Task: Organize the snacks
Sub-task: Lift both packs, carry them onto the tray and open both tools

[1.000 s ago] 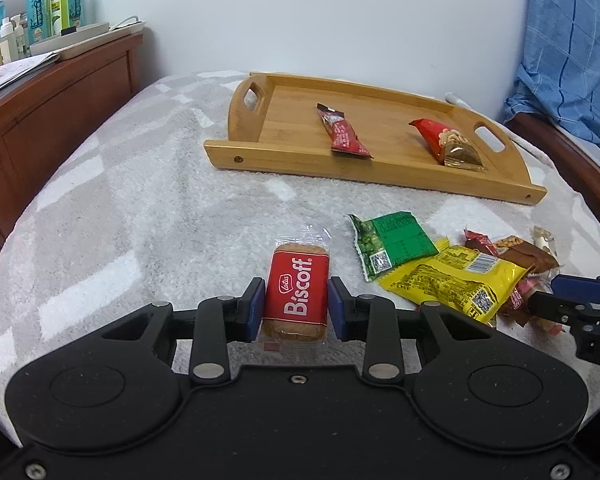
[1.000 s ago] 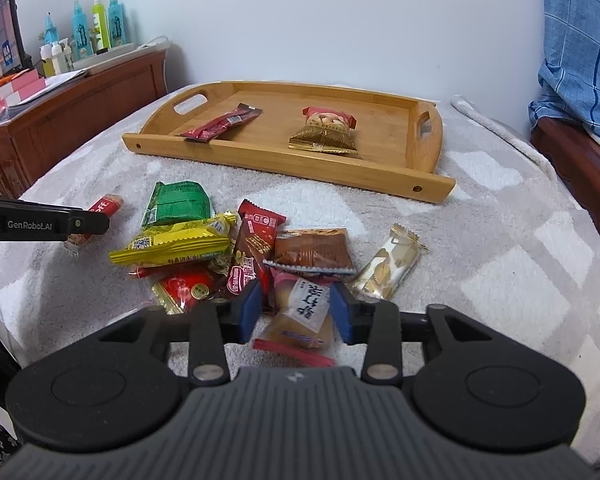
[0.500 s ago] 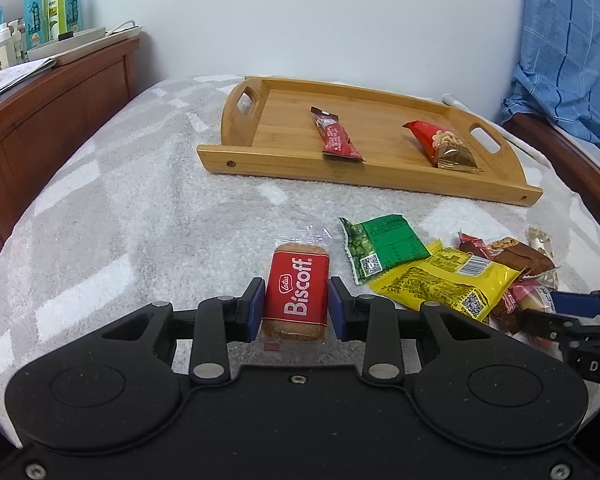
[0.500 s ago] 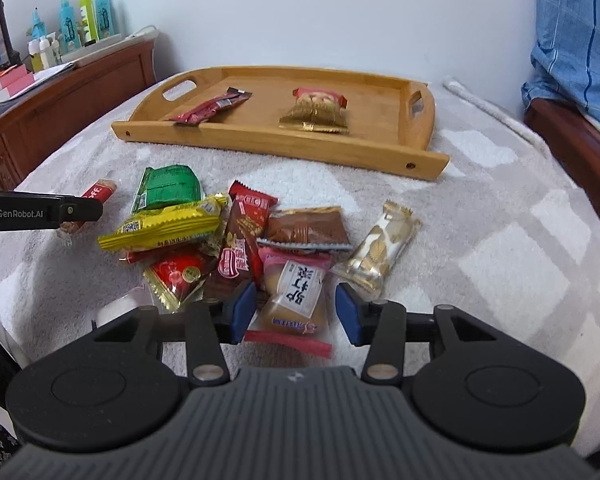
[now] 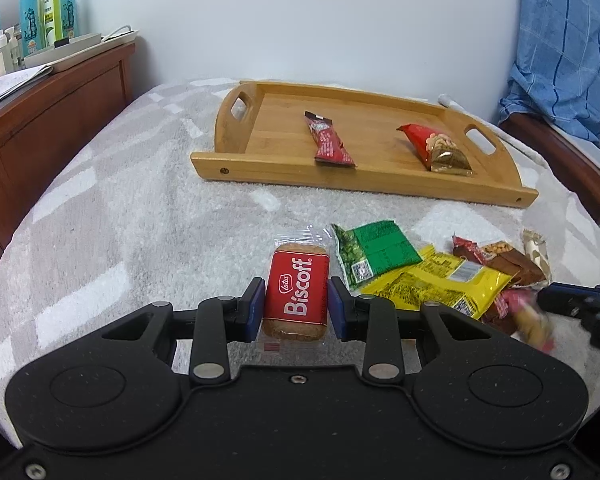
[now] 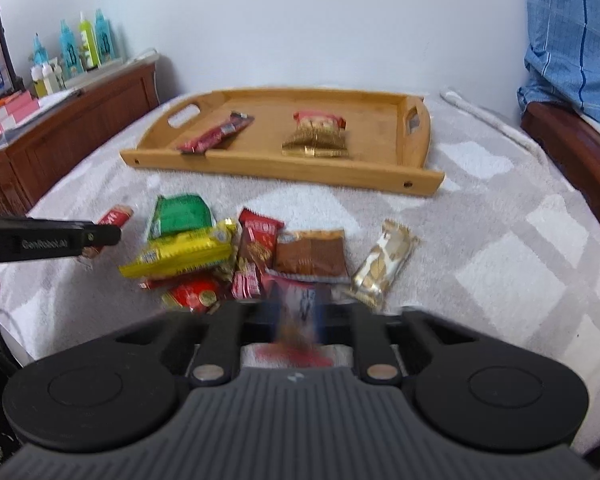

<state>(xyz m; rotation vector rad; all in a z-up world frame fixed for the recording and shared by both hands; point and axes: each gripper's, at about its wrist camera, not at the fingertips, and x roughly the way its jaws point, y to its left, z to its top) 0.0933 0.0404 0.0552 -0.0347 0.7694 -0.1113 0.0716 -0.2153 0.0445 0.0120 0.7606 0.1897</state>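
My left gripper (image 5: 296,306) is shut on a red Biscoff biscuit packet (image 5: 298,280) that rests on the grey-and-white blanket. My right gripper (image 6: 298,314) is blurred. Its blue pads have come together on a clear snack packet with a white label (image 6: 300,298) at the near edge of the snack pile. The pile holds a green packet (image 6: 180,216), a yellow packet (image 6: 180,256), a brown packet (image 6: 310,256) and a gold-and-white one (image 6: 382,264). A wooden tray (image 6: 284,168) farther back holds a red bar (image 5: 328,144) and a red-and-gold packet (image 5: 436,148).
A dark wooden dresser (image 5: 40,120) with bottles (image 5: 44,12) and papers stands along the left. A blue checked cloth (image 5: 560,40) hangs over a wooden frame at the right. A white wall closes the back, behind the tray.
The right gripper's jaws stood apart around the white-labelled packet and have now closed on it. The left gripper has kept its hold on the Biscoff packet without moving.
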